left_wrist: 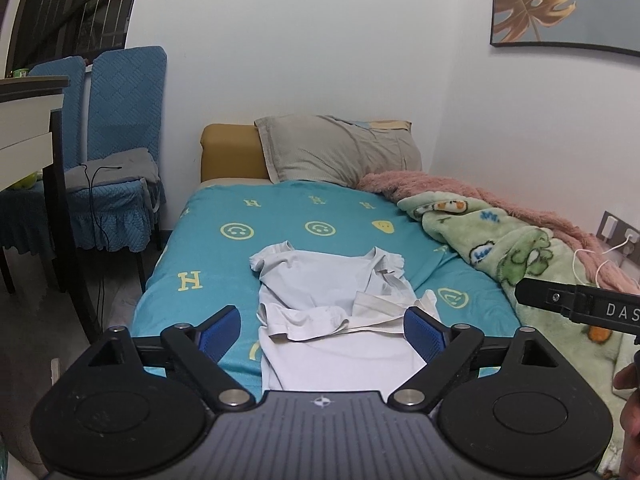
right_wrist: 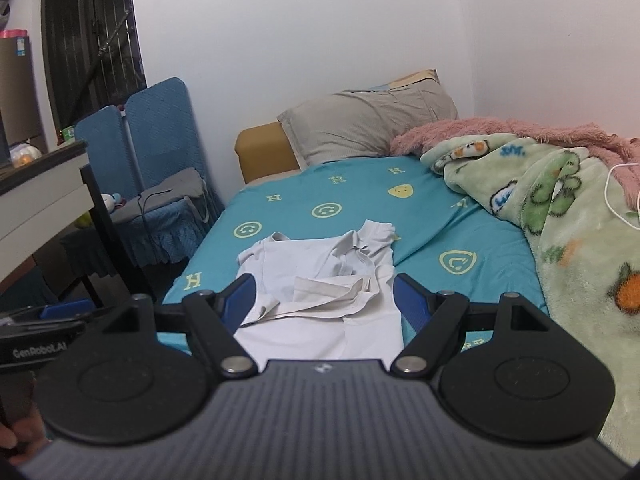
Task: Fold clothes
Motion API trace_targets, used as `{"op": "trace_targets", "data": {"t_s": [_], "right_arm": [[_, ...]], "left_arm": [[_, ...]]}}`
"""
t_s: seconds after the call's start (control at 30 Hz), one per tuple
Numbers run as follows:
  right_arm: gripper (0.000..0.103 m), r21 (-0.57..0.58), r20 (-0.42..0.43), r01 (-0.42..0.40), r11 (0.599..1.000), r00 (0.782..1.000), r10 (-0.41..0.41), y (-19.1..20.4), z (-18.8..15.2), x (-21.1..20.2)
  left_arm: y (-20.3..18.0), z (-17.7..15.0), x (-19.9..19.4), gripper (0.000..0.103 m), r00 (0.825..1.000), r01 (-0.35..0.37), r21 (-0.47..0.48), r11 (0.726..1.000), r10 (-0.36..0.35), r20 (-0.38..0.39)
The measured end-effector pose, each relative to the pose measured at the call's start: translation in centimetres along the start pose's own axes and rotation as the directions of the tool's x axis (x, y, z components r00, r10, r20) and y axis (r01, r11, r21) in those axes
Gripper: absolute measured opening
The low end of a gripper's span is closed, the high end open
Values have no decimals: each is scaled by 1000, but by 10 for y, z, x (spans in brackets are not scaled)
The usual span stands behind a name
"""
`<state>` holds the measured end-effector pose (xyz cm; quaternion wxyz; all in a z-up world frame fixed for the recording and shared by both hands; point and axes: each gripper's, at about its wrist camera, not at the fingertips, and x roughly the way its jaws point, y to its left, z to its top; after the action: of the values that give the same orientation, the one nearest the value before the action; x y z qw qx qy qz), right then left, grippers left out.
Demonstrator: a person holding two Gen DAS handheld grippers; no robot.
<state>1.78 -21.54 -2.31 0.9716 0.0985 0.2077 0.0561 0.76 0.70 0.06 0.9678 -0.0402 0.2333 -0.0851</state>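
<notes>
White shirt (left_wrist: 320,304) lies partly folded on the teal bed (left_wrist: 192,248). Left gripper (left_wrist: 322,332) and right gripper (right_wrist: 324,300) both released, above shirt, empty.

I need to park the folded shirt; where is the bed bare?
Bare teal sheet lies left of the white shirt to the bed's edge, and between shirt and grey pillow. The right side is crowded by the green blanket and pink throw.

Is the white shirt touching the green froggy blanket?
Apart. In the right wrist view, bare teal bedsheet shows between the white shirt and the green frog blanket.
</notes>
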Motion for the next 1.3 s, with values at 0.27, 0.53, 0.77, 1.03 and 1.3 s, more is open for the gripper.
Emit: {"op": "trace_targets", "data": {"t_s": [0.27, 0.53, 0.77, 1.03, 1.3], "right_arm": [[77, -1, -23, -4, 1000, 1000, 4, 2, -3, 6], [77, 117, -151, 11, 993, 988, 7, -10, -15, 24], [77, 240, -309, 30, 970, 950, 47, -20, -34, 40], [79, 686, -410, -27, 727, 812, 417, -46, -76, 66], [78, 835, -398, 158, 527, 835, 380, -67, -114, 73]], "left_arm": [[3, -2, 11, 97, 999, -26, -5, 1000, 26, -47], [2, -8, 25, 100, 993, -27, -9, 1000, 26, -118], [1, -17, 41, 100, 977, -43, -4, 999, 41, -207], [18, -23, 54, 100, 951, -44, -141, 989, -1, -309], [32, -30, 69, 99, 916, -41, -286, 957, -79, -394]]}}
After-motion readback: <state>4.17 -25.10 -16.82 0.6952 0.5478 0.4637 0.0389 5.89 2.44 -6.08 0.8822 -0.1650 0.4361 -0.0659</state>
